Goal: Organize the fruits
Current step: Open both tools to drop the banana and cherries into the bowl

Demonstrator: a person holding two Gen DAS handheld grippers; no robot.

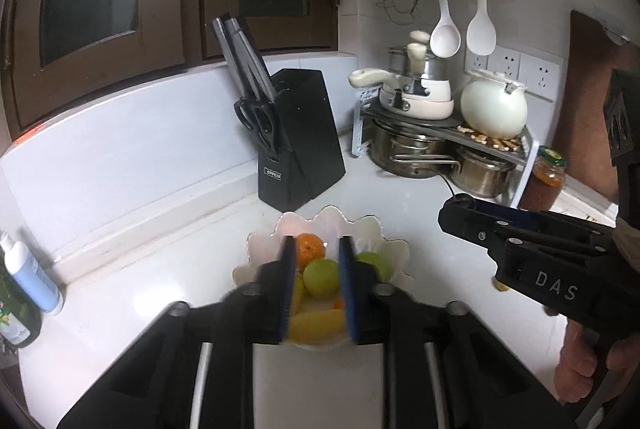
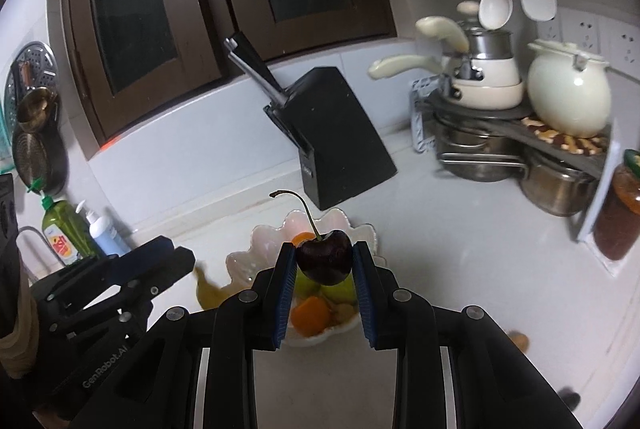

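The white surface [image 1: 180, 281] runs into a kitchen corner under dark brown window frames [image 1: 120, 9], with white tiled walls behind. A black knife block [image 1: 298, 141] stands far of centre, directly behind the white scalloped bowl [image 1: 396, 249]. In the far right corner a rack [image 1: 448, 127] carries cream pans and a round white pot [image 1: 494, 105], with steel pots beneath; white spoons hang above, and a jar [image 1: 546, 183] stands at the rack's right end. Bottles [image 2: 80, 233] stand at the left edge.

The bowl holds an orange [image 1: 310, 247], green fruits [image 1: 322, 277] and yellow pieces. The left gripper [image 1: 317, 249] hovers near the bowl, its jaws closed down with nothing between them. The right gripper [image 2: 323, 255] is clamped on a dark cherry [image 2: 325, 259], stem up, held above the bowl's near side. A yellow fruit [image 2: 208, 291] lies on the surface just left of the bowl.
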